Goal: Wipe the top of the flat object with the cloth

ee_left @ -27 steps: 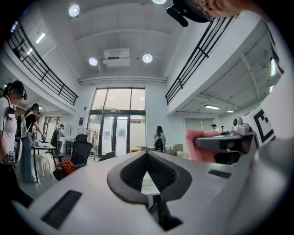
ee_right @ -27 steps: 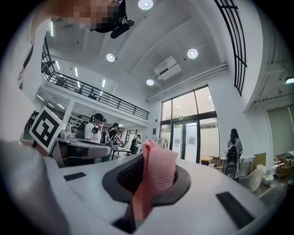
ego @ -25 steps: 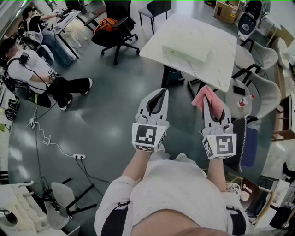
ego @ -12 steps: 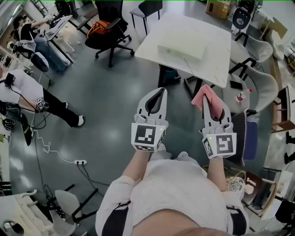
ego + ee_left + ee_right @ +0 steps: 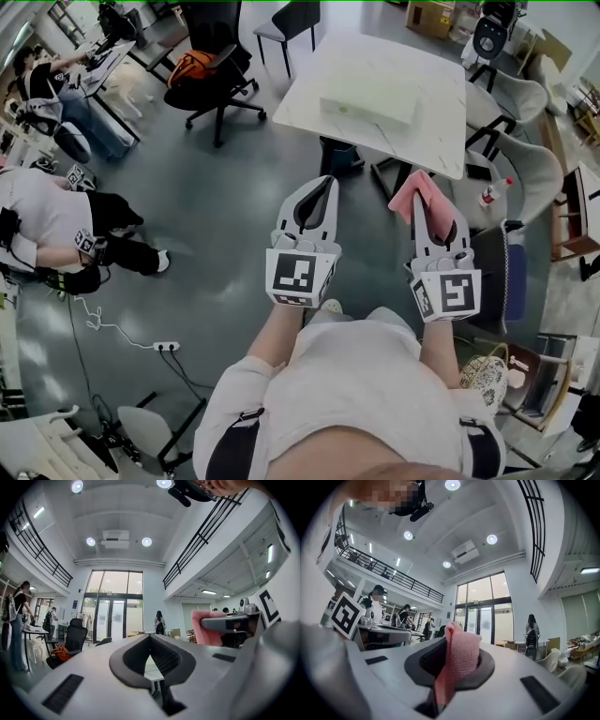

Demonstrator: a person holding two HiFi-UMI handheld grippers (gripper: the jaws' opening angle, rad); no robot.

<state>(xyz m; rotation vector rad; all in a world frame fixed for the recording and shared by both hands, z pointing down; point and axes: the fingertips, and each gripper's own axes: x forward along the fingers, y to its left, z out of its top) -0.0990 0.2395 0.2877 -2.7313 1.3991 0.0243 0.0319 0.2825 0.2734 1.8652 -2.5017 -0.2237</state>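
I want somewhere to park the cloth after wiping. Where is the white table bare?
The white table is bare all round the flat white box: a strip along the near edge, and wider patches past its right end and on the far side. Chairs crowd the floor off the table's right side.

Open grey floor (image 5: 216, 216) runs clear up to the table (image 5: 427, 122) near edge. Table top is bare all round the flat white box (image 5: 367, 101). Black office chair (image 5: 208, 70) off left edge, white chairs (image 5: 530, 178) crowd right edge.
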